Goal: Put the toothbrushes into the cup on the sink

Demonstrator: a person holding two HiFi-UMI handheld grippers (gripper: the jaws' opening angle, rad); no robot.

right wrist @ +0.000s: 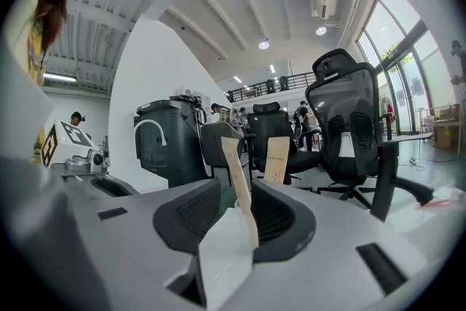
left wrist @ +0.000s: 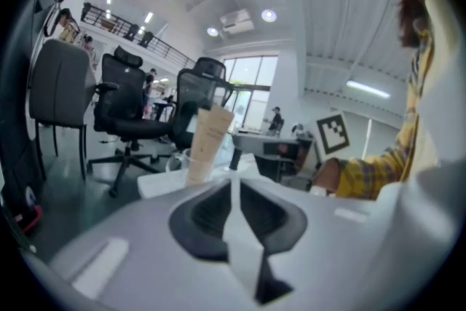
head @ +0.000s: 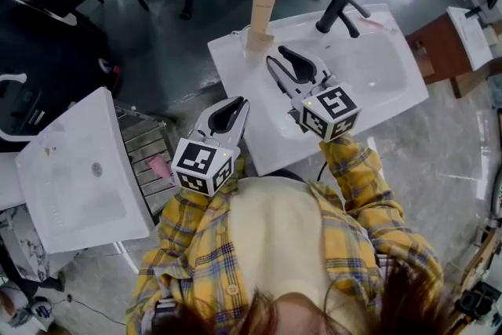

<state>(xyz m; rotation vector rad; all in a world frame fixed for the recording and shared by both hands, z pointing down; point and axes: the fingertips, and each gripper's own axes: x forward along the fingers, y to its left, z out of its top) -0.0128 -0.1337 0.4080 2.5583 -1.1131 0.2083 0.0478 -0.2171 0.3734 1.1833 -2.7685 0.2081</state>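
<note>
Boxed toothbrushes (head: 263, 8) stand upright in the cup (head: 257, 41) at the sink's (head: 235, 73) far-left corner; right gripper (head: 275, 56) (the nearer, cup straight ahead) open, empty; left gripper (head: 238, 103) closed on nothing

Cup (head: 258, 41) on white sink (head: 376, 82) (faucet (head: 339, 12) too)

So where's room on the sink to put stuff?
The basin in front of the faucet is bare, and the sink has a free front right rim. The back left corner is crowded: the cup, with the right gripper beside it.
</note>
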